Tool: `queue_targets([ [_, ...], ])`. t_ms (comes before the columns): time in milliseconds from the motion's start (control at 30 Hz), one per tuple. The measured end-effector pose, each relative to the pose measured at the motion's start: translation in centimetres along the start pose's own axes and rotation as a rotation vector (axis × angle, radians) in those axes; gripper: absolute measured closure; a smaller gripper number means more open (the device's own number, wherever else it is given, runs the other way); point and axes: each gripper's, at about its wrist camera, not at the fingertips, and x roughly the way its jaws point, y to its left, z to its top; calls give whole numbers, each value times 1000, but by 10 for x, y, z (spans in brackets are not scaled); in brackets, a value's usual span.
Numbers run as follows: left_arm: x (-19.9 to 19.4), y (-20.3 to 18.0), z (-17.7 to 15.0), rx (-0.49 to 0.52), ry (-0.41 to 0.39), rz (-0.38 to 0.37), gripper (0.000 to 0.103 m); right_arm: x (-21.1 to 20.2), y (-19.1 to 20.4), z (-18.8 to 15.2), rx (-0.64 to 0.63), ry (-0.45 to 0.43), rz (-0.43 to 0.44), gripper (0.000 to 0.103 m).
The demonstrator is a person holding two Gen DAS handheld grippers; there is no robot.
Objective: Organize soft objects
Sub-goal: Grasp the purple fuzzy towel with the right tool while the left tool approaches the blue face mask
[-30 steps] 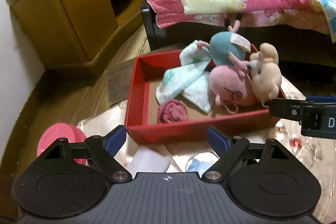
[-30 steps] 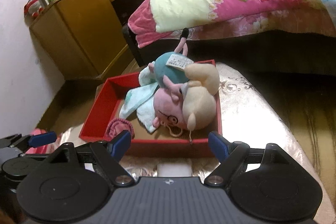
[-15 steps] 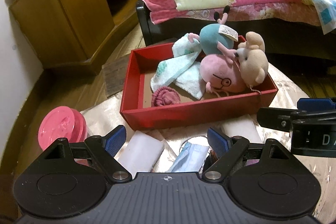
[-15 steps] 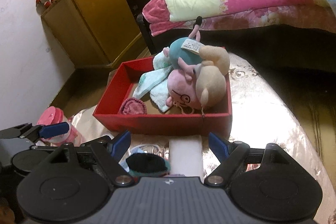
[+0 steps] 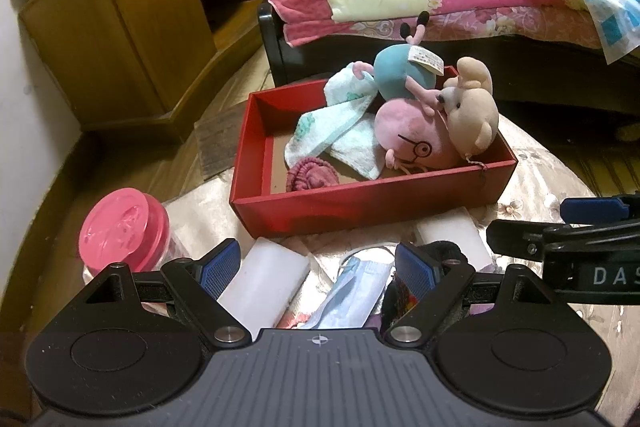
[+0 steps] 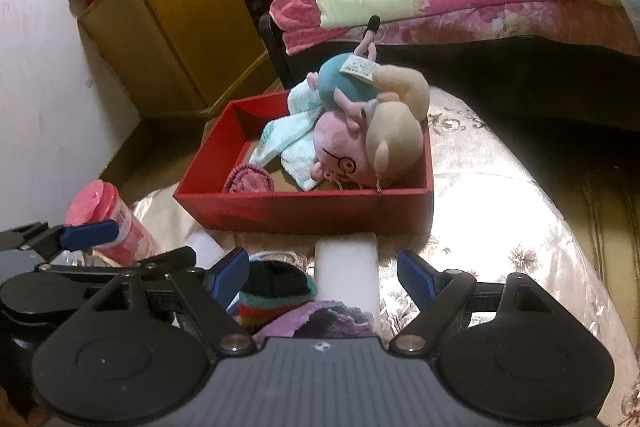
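Soft objects are sitting in two groups: some are already lying in the red box (image 5: pixel 372 203), and others are waiting on the bench (image 6: pixel 500 227) in front of it. Inside the box I am counting two plush toys, a pink pig plush (image 5: pixel 408 143) and a beige bear plush (image 5: pixel 472 115) leaning against it, plus one pale patterned cloth (image 5: pixel 336 131) and one pink knitted piece (image 5: pixel 312 177).

Loose on the bench are two white foam blocks, one blue face mask (image 5: pixel 352 291), one striped knitted hat (image 6: pixel 276 291) and one purple cloth (image 6: pixel 320 319). A pink-lidded jar (image 5: pixel 124 227) is standing at the left edge.

The left gripper (image 5: pixel 318 267) is hovering with its fingers spread and holding nothing; the left foam block (image 5: pixel 264 279) and the mask are lying directly between and just ahead of them, the block's long axis running roughly away from the camera toward the box. The right gripper (image 6: pixel 320 273) is likewise spread and carrying nothing, with the right foam block (image 6: pixel 346 267) lying lengthwise straight ahead between its fingers and the hat just to its left.

Each hand is therefore nearest its own block; the box is lying straight beyond both, so the coming move is probably a short forward carry.
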Motion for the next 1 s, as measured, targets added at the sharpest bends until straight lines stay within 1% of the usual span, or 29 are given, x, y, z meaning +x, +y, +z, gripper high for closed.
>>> queue_targets([
  [600,-7,2,-10,13,0,-3,20,0,2,-11,-16,31,-4,49],
  [900,0,2,-22,34,50,3,20,9,5,-24,-39,82,-12,49],
  [1000,3,3,-28,37,73,-8,20,13,5,-27,-50,105,-13,49],
])
